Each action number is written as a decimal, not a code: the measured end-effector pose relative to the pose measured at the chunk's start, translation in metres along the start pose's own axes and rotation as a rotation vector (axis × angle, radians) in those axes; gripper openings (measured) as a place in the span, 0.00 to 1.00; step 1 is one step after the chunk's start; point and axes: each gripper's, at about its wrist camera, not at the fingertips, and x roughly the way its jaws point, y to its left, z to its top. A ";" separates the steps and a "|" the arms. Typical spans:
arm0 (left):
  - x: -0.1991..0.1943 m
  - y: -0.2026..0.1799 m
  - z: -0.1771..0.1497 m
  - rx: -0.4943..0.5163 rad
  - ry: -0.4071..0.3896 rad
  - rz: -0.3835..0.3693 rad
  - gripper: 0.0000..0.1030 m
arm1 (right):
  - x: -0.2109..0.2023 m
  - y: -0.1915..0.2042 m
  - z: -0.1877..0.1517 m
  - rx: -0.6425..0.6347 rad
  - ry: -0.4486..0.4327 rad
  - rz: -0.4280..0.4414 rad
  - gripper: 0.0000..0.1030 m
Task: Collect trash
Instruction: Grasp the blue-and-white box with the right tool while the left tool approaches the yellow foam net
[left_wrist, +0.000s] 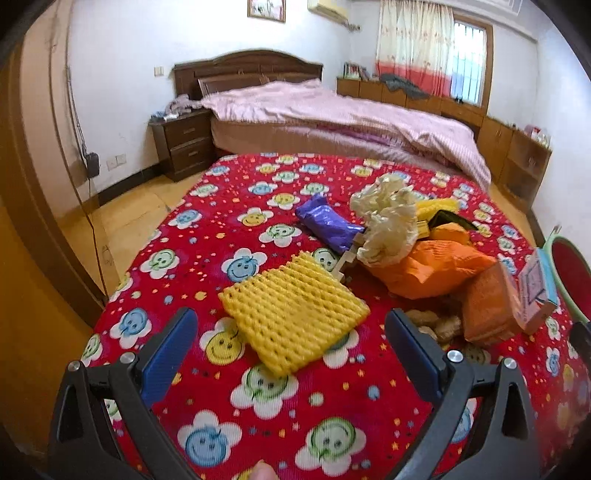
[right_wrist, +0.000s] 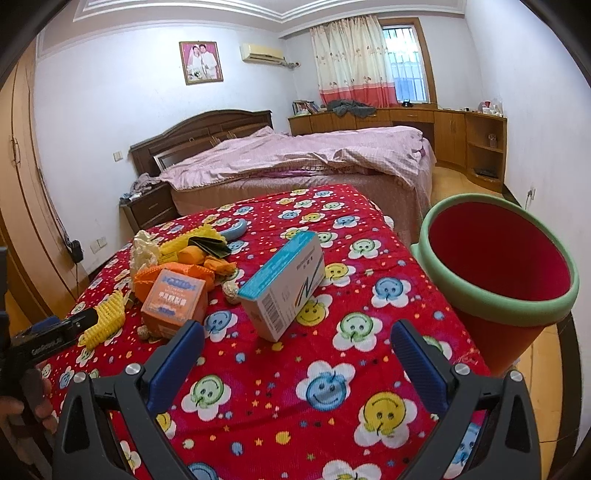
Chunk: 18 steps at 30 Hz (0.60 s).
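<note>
A pile of trash lies on the red smiley-flower cloth (left_wrist: 236, 229). A yellow foam net (left_wrist: 293, 312) lies flat just ahead of my open left gripper (left_wrist: 290, 325), between its blue fingertips. Behind it are a purple wrapper (left_wrist: 327, 221), a crumpled pale bag (left_wrist: 388, 221), an orange bag (left_wrist: 428, 269) and an orange box (left_wrist: 487, 306). My right gripper (right_wrist: 295, 339) stands open and empty over the cloth, short of a white-and-teal box (right_wrist: 282, 286). The orange box (right_wrist: 173, 301) sits to its left. A red bin with a green rim (right_wrist: 496, 266) stands at the right.
A bed with a pink cover (right_wrist: 295, 158) stands behind the table. A dark nightstand (left_wrist: 183, 142) is at far left, wooden cabinets (right_wrist: 469, 140) along the far wall. Peanut shells (left_wrist: 439, 325) lie by the orange box. The left gripper and a hand (right_wrist: 26, 402) show at the right view's left edge.
</note>
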 end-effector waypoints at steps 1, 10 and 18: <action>0.006 -0.001 0.002 0.002 0.019 -0.006 0.97 | 0.002 0.001 0.002 -0.003 0.006 -0.001 1.00; 0.043 0.001 0.003 -0.013 0.144 -0.013 0.95 | 0.021 0.011 0.018 -0.004 0.104 0.004 1.00; 0.053 0.007 0.001 -0.036 0.189 -0.033 0.94 | 0.053 0.016 0.030 0.014 0.155 -0.043 1.00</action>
